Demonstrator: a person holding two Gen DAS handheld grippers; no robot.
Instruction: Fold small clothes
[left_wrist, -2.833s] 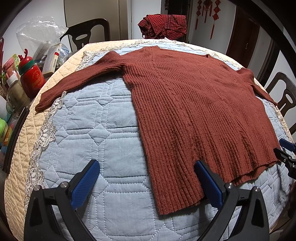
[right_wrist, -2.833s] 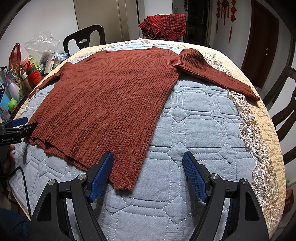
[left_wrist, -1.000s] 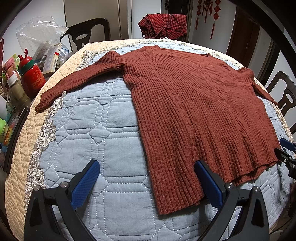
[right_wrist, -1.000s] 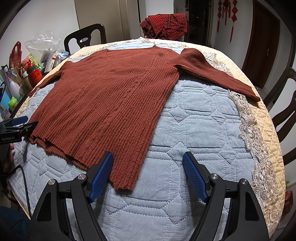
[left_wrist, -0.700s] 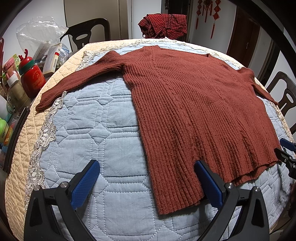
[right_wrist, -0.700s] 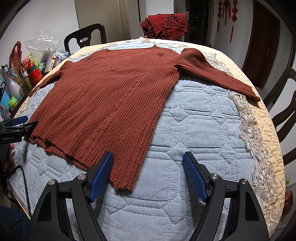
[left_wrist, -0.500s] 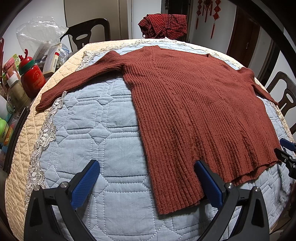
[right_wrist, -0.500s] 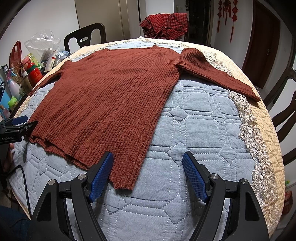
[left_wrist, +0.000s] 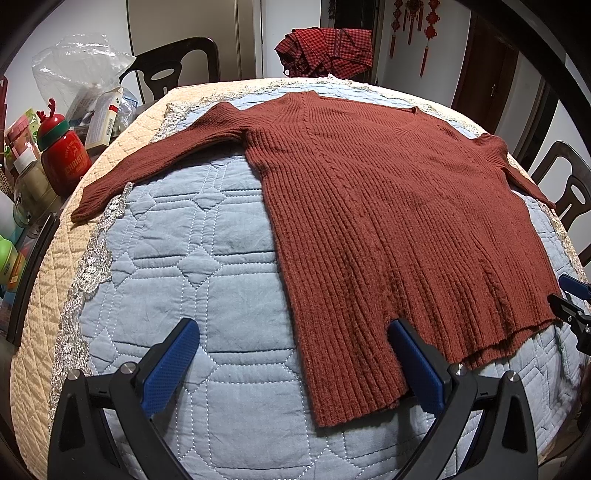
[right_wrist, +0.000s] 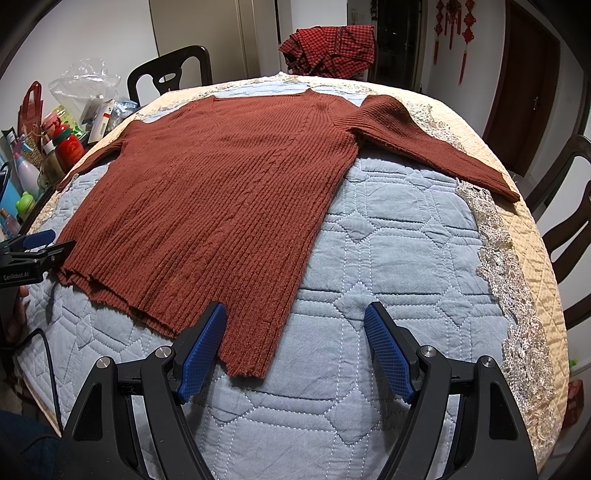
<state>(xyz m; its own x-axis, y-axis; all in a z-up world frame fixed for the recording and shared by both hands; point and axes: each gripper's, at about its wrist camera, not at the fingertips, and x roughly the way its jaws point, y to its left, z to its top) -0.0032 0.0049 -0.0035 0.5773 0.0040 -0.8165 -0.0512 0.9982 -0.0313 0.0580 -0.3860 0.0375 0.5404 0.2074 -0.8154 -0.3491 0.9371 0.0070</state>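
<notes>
A rust-brown ribbed sweater (left_wrist: 388, 221) lies flat and spread out on the blue quilted table cover (left_wrist: 192, 258), both sleeves stretched sideways; it also shows in the right wrist view (right_wrist: 221, 199). My left gripper (left_wrist: 291, 362) is open and empty, hovering at the sweater's near left hem corner, its right pad over the hem. My right gripper (right_wrist: 295, 350) is open and empty at the near right hem corner, its left pad over the hem. Each gripper's tip shows at the edge of the other's view.
A red plaid garment (left_wrist: 328, 51) is piled at the table's far edge. Bottles, a red flask (left_wrist: 64, 158) and a plastic bag (left_wrist: 77, 70) crowd the left side. Dark chairs (left_wrist: 173, 66) stand around the table. A lace-trimmed beige cover (right_wrist: 517, 266) borders the quilt.
</notes>
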